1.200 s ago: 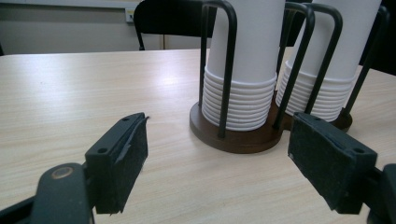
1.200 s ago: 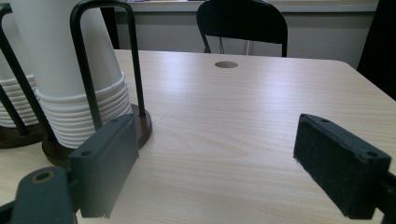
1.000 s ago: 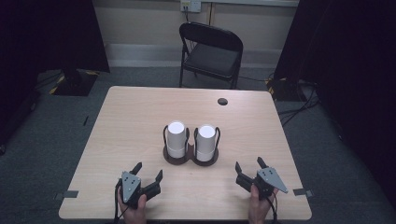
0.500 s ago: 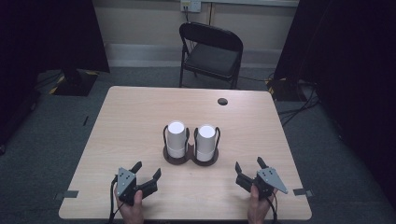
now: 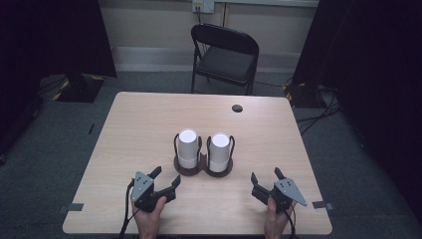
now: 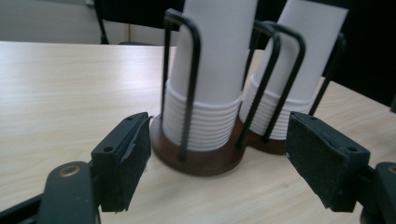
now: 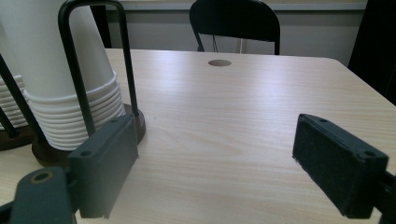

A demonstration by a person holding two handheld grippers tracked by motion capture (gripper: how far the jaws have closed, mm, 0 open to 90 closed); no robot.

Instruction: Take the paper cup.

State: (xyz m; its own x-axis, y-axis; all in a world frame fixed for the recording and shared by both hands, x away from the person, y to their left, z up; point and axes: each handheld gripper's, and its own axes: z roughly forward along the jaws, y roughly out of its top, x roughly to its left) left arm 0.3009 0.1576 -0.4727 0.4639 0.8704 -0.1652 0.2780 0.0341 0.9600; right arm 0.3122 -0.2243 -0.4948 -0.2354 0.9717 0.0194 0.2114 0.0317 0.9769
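Centrally on the wooden table (image 5: 129,129) stand two stacks of white paper cups, the left stack (image 5: 188,148) and the right stack (image 5: 219,152), upside down, each inside black wire uprights on a round dark base; the two bases of this cup holder (image 5: 203,169) touch. Nearer the person, the left gripper (image 5: 165,180) lies with jaws spread wide, empty, angled toward the holder. Well apart from it, the right gripper (image 5: 266,178) is likewise spread and empty. Beyond the table's far edge stands a black folding chair (image 5: 225,55).
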